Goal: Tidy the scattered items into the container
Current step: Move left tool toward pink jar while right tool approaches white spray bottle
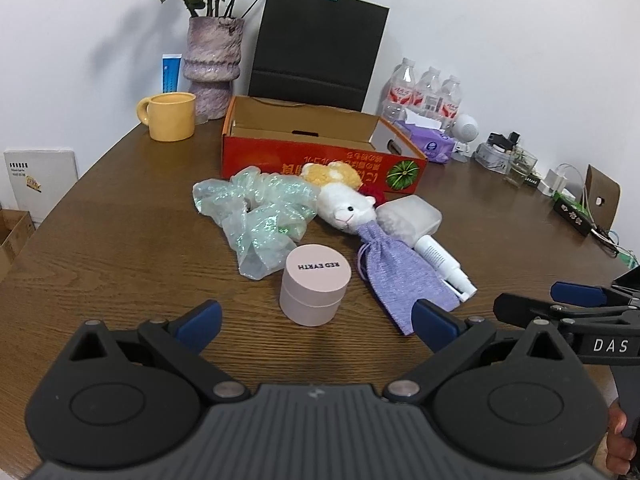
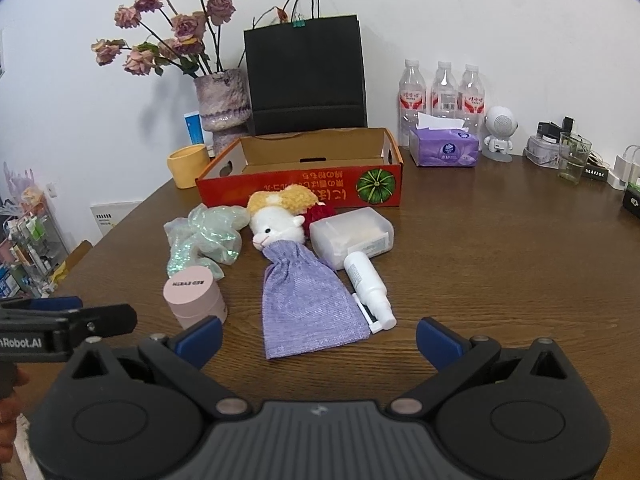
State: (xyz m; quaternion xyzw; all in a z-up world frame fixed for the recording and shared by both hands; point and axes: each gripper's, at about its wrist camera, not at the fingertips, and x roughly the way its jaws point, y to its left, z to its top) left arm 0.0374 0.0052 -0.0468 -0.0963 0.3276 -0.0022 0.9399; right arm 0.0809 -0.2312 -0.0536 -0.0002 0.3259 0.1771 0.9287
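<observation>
An open red cardboard box (image 1: 320, 164) (image 2: 300, 184) stands on the brown table, empty inside. In front of it lie an iridescent green scrunchie (image 1: 260, 212) (image 2: 208, 236), a white alpaca plush (image 1: 346, 206) (image 2: 276, 228), a purple drawstring pouch (image 1: 396, 280) (image 2: 308, 304), a frosted plastic case (image 1: 412, 216) (image 2: 352, 234), a white spray bottle (image 1: 444, 262) (image 2: 368, 284) and a pink jar (image 1: 314, 290) (image 2: 194, 296). My left gripper (image 1: 316, 322) is open, just short of the jar. My right gripper (image 2: 318, 338) is open, just short of the pouch's near end.
A yellow mug (image 1: 170, 116), a vase of dried roses (image 1: 212, 64) and a black paper bag (image 1: 316, 44) stand behind the box. Water bottles (image 2: 440, 92), a tissue pack (image 2: 444, 148), a small white robot figure (image 2: 500, 128) and chargers sit at the back right.
</observation>
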